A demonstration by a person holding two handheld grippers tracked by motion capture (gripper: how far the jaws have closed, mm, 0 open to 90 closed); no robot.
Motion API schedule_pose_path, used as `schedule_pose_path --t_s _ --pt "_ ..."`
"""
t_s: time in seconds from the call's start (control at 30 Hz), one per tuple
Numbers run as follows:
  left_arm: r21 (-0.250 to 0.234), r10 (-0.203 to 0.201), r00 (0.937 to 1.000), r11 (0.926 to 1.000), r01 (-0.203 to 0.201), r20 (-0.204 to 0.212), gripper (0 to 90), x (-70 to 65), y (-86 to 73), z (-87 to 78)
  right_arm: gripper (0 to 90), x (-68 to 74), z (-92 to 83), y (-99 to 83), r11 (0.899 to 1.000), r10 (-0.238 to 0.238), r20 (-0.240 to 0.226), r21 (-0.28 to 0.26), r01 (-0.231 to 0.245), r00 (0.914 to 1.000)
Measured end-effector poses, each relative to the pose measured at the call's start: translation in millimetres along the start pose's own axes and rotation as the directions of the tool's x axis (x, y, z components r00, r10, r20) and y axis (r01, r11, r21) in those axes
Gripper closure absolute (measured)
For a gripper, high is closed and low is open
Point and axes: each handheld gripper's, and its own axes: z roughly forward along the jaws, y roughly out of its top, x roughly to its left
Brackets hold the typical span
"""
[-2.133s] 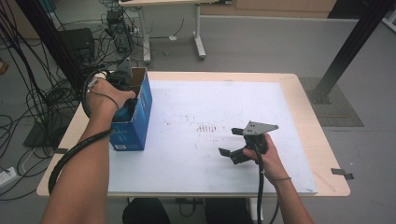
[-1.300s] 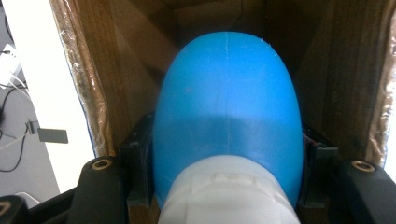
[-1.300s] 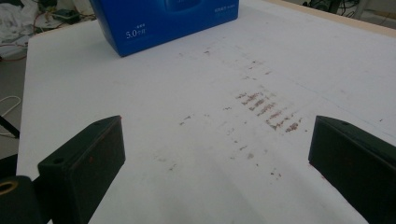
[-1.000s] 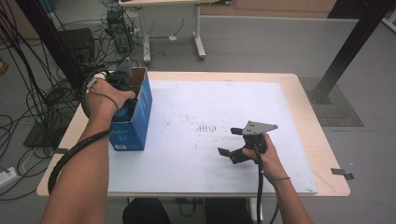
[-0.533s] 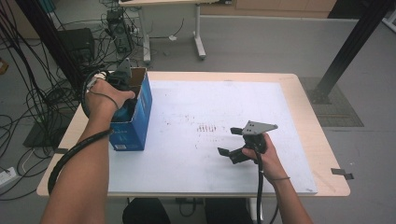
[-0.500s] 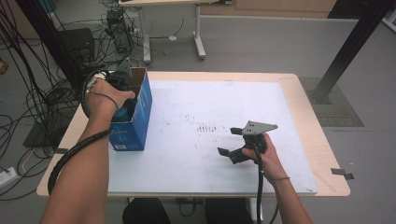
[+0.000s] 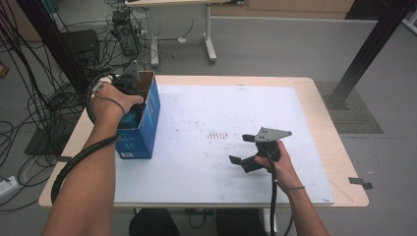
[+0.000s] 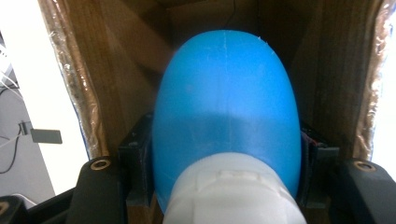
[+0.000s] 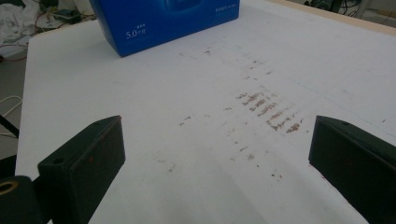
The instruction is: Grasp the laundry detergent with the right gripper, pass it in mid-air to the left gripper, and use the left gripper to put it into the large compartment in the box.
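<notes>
High view: nothing moves between the earlier frames and now. Left hand (image 7: 114, 101) sits at the open top of the blue box (image 7: 145, 127), which stands at the counter's (image 7: 339, 169) left edge, with the left gripper (image 7: 129, 83) pushed down inside it. Right gripper (image 7: 247, 155) rests low over the white sheet (image 7: 206, 103), well apart from the box, same spot as before.

Left gripper view: jaws clamp a blue bottle (image 8: 225, 112) with a white cap (image 8: 231, 191), pads tight on both sides. Bottle is inside the box, brown cardboard walls all round, pointing toward the far inner wall. Grip has eased only a hair in the last half second; pads remain on the bottle, so it's not released.

Right gripper view: jaws spread wide, nothing between them, only stained sheet below and the box corner (image 9: 168, 21) far off.

Read: a pause at depth in the box. Whether the bottle is going in or coming out, I can't tell. Right side idle, no role yet.
</notes>
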Motion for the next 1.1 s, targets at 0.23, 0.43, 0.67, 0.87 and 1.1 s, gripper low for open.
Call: schedule_pose_path --t_s 0.23,0.43,0.67,0.87,1.1 --pt "0.018 -0.007 0.9999 0.9998 0.007 0.009 32.4 5.0 1.9 0.0 3.6 -1.0 0.3 0.2 1.0 0.001 -0.002 0.0 -0.001 1.0" --pt "0.004 -0.013 0.9998 0.9999 0.013 0.015 31.8 8.4 -1.0 -9.0 3.6 -0.9 1.9 0.4 1.0 0.0 -0.003 0.003 0.0 1.0" --pt "-0.004 -0.029 0.9994 0.9996 0.029 0.018 30.8 9.3 -3.4 -20.7 3.6 0.0 1.7 1.6 1.0 -0.004 -0.004 0.0 0.004 1.0" --pt "-0.019 -0.034 0.9989 0.9992 0.035 0.032 30.0 11.7 -8.2 -35.5 3.6 0.0 -0.8 1.4 1.0 -0.001 -0.002 -0.001 0.001 1.0" --pt "-0.039 -0.029 0.999 0.9988 0.03 0.033 28.9 10.8 -14.1 -52.5 3.6 1.6 -2.2 0.6 1.0 -0.004 -0.001 -0.006 0.004 1.0"
